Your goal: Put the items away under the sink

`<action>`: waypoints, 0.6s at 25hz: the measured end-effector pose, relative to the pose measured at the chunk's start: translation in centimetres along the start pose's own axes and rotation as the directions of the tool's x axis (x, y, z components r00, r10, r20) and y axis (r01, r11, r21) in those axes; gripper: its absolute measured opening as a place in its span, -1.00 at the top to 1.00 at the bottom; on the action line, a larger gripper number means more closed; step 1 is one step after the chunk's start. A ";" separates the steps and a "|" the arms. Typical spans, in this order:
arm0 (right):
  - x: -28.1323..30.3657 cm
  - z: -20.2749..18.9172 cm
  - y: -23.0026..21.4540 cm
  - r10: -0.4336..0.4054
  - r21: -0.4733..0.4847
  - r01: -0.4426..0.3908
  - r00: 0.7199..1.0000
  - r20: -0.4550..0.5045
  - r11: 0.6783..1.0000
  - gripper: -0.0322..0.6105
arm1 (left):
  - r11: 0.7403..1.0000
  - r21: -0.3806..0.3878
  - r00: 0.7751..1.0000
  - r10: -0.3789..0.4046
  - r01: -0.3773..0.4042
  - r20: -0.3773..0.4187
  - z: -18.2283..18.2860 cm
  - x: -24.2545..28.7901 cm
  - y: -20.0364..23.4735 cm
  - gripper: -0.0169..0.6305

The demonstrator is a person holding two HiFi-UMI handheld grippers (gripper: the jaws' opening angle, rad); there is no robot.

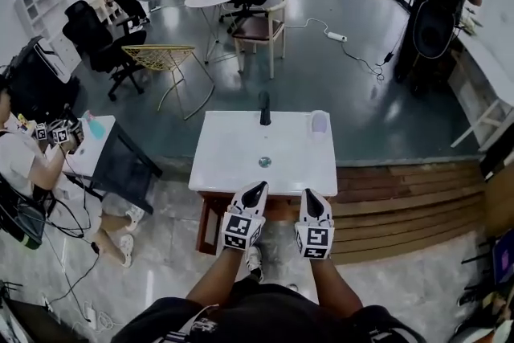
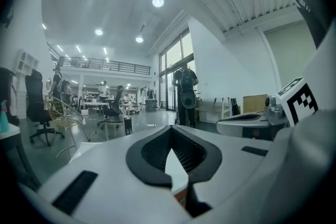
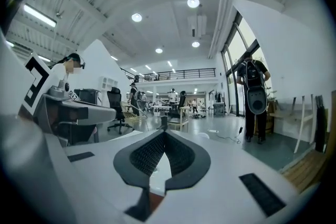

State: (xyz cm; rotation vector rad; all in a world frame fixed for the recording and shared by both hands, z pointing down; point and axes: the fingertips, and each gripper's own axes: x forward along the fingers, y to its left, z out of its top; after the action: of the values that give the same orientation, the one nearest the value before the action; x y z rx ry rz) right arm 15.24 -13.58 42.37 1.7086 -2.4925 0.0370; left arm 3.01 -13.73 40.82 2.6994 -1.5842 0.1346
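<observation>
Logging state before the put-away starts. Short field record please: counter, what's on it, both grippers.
surface: white counter with a round drain
faucet: black faucet, upright at the far edge
cup: pale cup, upright, far right corner
left gripper: jaws together, nothing between them, at the counter's near edge
right gripper: jaws together, nothing between them, beside the left one
held items: none
</observation>
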 end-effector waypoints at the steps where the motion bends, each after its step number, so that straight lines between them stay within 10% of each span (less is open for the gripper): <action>1: 1.2 -0.1 -0.3 -0.011 0.013 0.011 1.000 -0.011 1.000 0.82 | 1.000 0.000 1.000 -0.010 0.010 0.005 0.2 0.9 0.6 0.93; 15: 11.8 1.7 -4.1 -0.132 -0.017 0.131 0.990 -0.057 0.991 0.83 | 0.984 0.011 0.983 -0.181 0.180 0.033 2.4 10.6 6.1 0.93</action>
State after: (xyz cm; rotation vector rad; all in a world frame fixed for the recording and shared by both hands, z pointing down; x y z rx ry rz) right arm 14.70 -26.13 41.85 1.8352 -2.3288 0.0575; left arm 3.01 -26.11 39.00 2.8482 -1.3392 0.0940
